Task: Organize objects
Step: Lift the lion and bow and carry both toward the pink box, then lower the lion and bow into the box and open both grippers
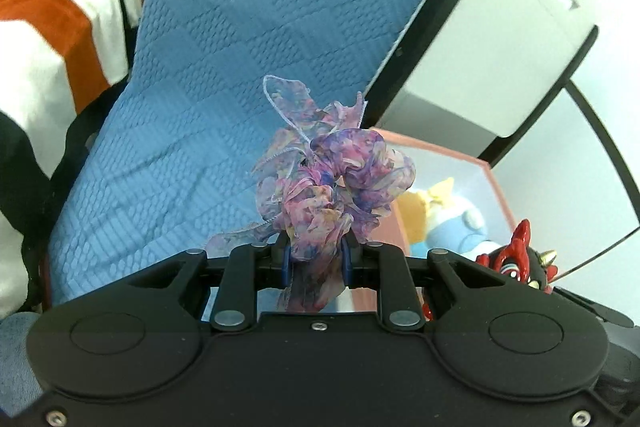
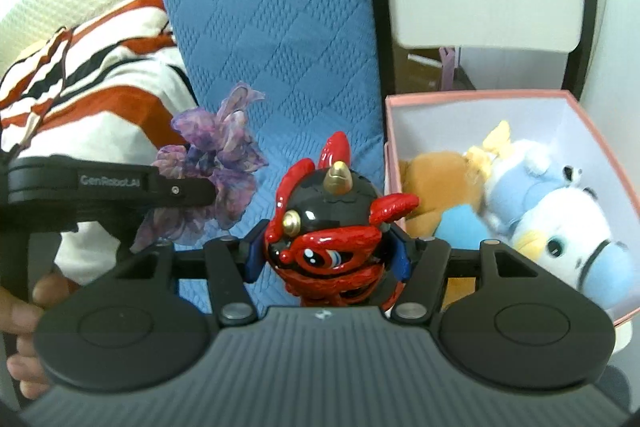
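Note:
My left gripper [image 1: 316, 261] is shut on a ruffled purple and pink fabric scrunchie [image 1: 332, 171], held up above the blue quilted bedspread [image 1: 224, 39]. From the right wrist view the same scrunchie [image 2: 216, 155] shows at the left, clamped in the left gripper [image 2: 208, 193]. My right gripper [image 2: 328, 257] is shut on a glossy red and black toy figure [image 2: 332, 223] with a gold horn. That toy [image 1: 516, 259] peeks in at the lower right of the left wrist view. A pink box [image 2: 472, 97] with plush toys [image 2: 552, 211] inside stands to the right.
A striped orange, white and black blanket [image 1: 52, 27] lies at the left on the bed. A white cabinet with black edging [image 1: 492, 39] rises behind the pink box [image 1: 432, 147]. A hand [image 2: 24, 307] grips the left tool's handle.

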